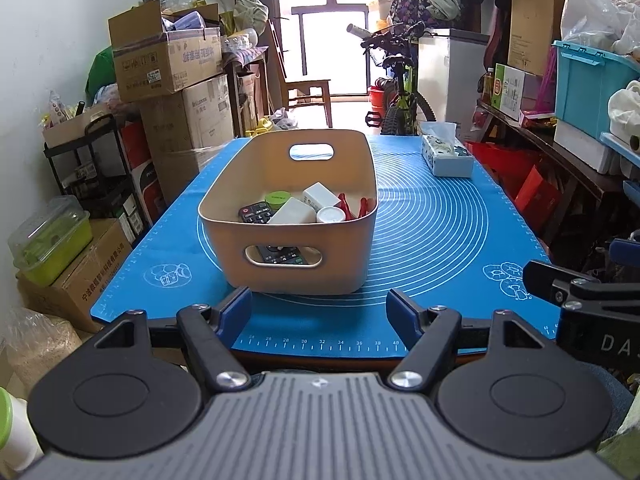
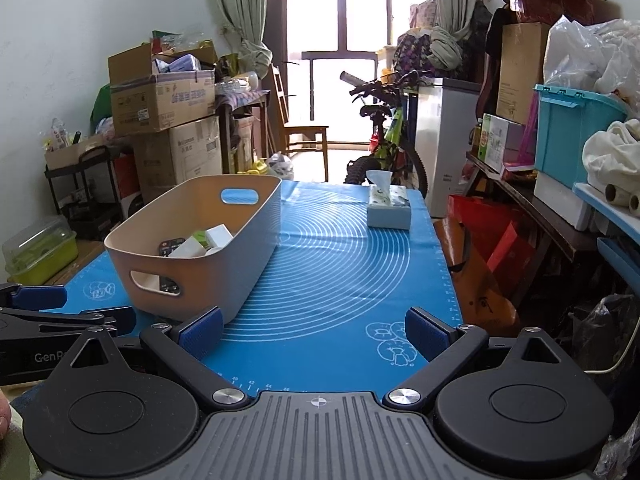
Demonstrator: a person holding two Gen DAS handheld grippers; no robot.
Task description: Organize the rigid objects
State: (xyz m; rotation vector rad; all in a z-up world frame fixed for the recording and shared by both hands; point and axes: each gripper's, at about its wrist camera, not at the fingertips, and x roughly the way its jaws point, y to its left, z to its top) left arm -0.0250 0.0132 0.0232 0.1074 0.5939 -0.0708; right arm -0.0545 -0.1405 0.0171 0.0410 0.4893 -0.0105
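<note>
A beige plastic basket [image 1: 288, 276] stands on the blue mat [image 1: 432, 240]. It holds a black remote [image 1: 256, 213], a green-lidded jar [image 1: 277, 198], two white boxes [image 1: 320, 196], a white cap [image 1: 330, 214] and red pieces [image 1: 362, 206]. My left gripper [image 1: 318, 314] is open and empty just in front of the basket's near wall. In the right wrist view the basket [image 2: 208, 276] sits left of centre. My right gripper [image 2: 314, 334] is open and empty over the mat's near edge, to the right of the basket.
A tissue box [image 1: 446, 152] lies at the mat's far right, also in the right wrist view [image 2: 389, 206]. Stacked cardboard boxes [image 1: 172, 80] stand left of the table, a bicycle [image 1: 396, 92] behind it, cluttered shelves [image 1: 580, 112] to the right.
</note>
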